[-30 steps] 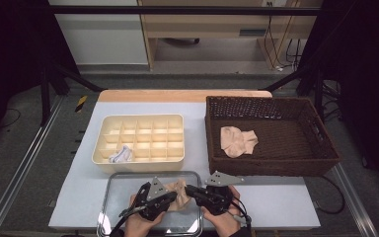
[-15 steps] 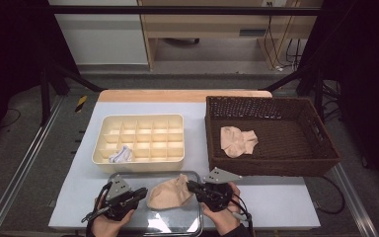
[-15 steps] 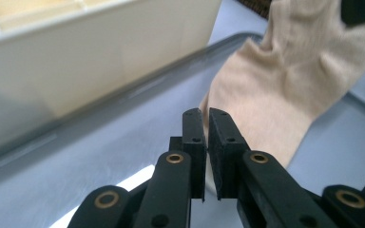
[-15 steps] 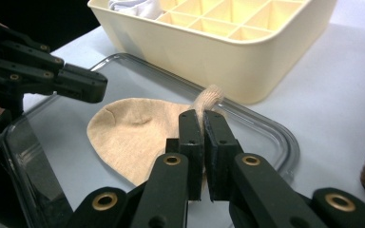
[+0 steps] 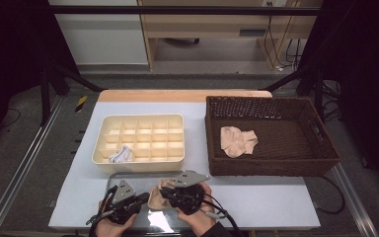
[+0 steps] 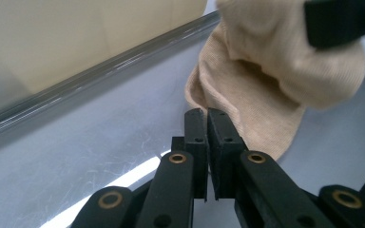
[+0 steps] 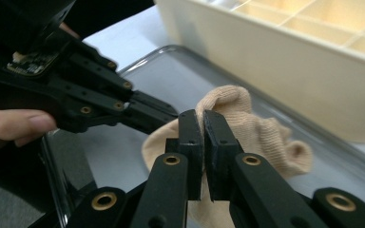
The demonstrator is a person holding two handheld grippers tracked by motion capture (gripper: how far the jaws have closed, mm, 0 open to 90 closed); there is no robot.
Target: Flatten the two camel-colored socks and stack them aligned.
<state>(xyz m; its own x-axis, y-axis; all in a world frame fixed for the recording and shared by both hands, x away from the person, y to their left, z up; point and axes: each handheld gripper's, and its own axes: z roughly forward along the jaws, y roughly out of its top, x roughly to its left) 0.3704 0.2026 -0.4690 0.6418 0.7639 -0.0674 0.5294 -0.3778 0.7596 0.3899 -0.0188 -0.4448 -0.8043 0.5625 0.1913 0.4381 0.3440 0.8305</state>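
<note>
Sock [image 7: 247,128], beige, ribbed, seemingly bunched.

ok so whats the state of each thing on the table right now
beige sock: crumpled on the clear tray, pinched by the right gripper
left gripper: shut, empty, beside the sock
compartment box: open, one small white item in a front cell
wicker basket: holds one beige garment
</note>
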